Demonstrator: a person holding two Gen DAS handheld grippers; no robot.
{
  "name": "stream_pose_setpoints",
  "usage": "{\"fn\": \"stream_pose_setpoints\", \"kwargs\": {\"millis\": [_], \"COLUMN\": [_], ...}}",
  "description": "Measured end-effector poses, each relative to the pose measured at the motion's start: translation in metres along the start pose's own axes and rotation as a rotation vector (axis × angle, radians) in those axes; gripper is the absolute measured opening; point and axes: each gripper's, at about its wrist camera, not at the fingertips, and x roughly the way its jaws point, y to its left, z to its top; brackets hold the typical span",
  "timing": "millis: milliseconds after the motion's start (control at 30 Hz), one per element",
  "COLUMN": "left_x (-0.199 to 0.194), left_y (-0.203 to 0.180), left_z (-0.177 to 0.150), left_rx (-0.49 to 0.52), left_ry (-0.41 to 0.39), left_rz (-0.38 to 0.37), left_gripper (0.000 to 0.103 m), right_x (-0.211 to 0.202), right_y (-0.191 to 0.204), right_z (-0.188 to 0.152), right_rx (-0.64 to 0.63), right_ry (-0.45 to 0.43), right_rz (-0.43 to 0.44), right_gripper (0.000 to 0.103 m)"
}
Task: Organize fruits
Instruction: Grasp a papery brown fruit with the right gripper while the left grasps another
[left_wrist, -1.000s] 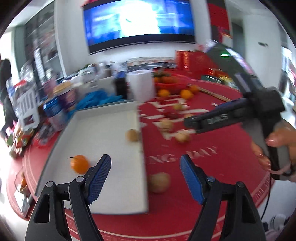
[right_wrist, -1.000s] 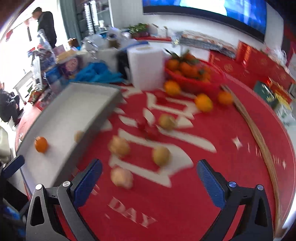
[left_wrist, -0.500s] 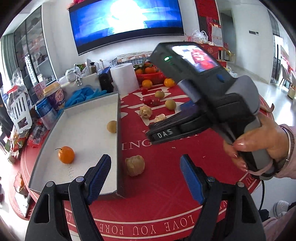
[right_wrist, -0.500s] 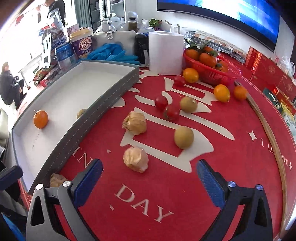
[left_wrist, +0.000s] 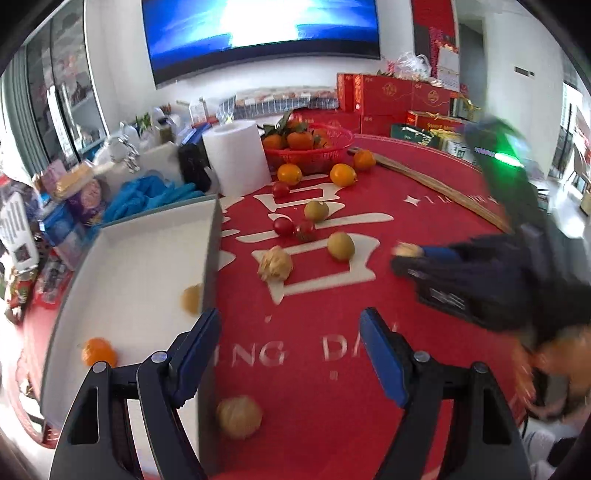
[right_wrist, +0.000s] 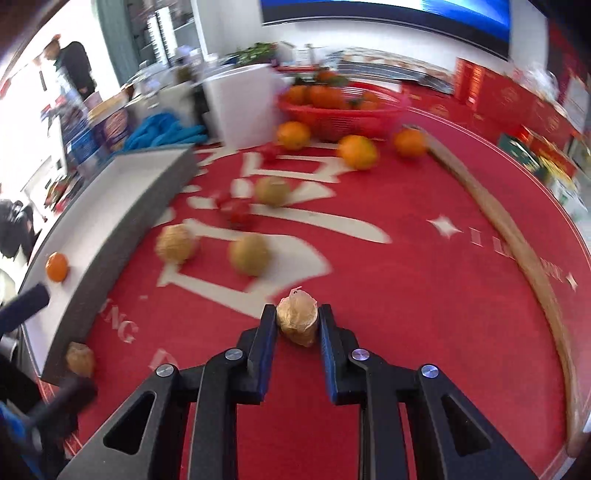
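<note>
The right gripper (right_wrist: 297, 323) is clenched on a papery husked fruit (right_wrist: 297, 322), its blue pads pressing both sides, with the fruit low over the red tablecloth (right_wrist: 424, 295) toward the table's near edge. The picture does not settle whether the fruit is lifted or resting on the cloth. The left gripper (left_wrist: 290, 354) hangs released with nothing between its pads, straddling the near right wall of the white tray (left_wrist: 140, 266); a second husked fruit (left_wrist: 239, 416) lies on the cloth just beside that wall, below its jaws.

Further out, the tray runs along the table's left edge and holds a small orange (right_wrist: 57, 266) and one yellowish fruit (left_wrist: 192, 298) against its right wall. In the middle of the cloth sit another husked fruit (right_wrist: 175, 243), two round green-brown fruits (right_wrist: 249, 254), and a few small red ones (left_wrist: 283, 225). Near the far edge stand a red basket of oranges (right_wrist: 340, 110), three loose oranges and a paper roll (left_wrist: 236, 158).

The step in hand looks like the pick of one loose fruit for sorting. The next move probably calls for lifting it clear of the cloth and carrying it left over the tray wall, with a gentle grip, since the husk looks thin and crushable. The idle left gripper sits in that path and may need to give way.
</note>
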Motion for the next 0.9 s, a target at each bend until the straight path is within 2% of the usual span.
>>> {"fn": "stream_pose_setpoints", "kwargs": {"millis": [233,300,467,533,633,733,767,800,900], "left_x": [0.054,0.066,0.088,0.089,0.091,0.091,0.091,0.091,0.089], "left_y": [0.004,0.007,0.014,0.013,0.015,0.014,0.013,0.013,0.012], "left_z": [0.029,0.032,0.03,0.03,0.033,0.036,0.036,0.036,0.035], "left_rx": [-0.056,-0.065,-0.087,-0.094,-0.112,-0.117,-0.114,-0.121,-0.127], "left_ry": [0.067,0.089,0.143,0.132,0.135,0.128,0.128,0.132,0.132], "left_rz": [0.037,0.061,0.065,0.064,0.05,0.056,0.04,0.025,0.033], "left_gripper": [0.08,0.08,0.08,0.079,0.07,0.047,0.032,0.029,0.029], "right_x": [-0.008,-0.008,-0.008,-0.007,-0.008,-0.008,-0.008,-0.008,-0.007], "right_y": [-0.024,-0.026,-0.028,-0.028,-0.029,-0.029,-0.029,-0.028,-0.025], "right_z": [-0.006,-0.007,-0.007,-0.007,-0.008,-0.008,-0.008,-0.008,-0.007], "right_rx": [0.039,0.044,0.041,0.041,0.04,0.035,0.032,0.029,0.015], "right_ry": [-0.019,-0.021,-0.031,-0.034,-0.038,-0.041,-0.041,-0.042,-0.042], "right_rz": [0.006,0.015,0.025,0.03,0.036,0.036,0.035,0.033,0.021], "right_gripper": [0.024,0.024,0.024,0.024,0.024,0.024,0.024,0.024,0.024]}}
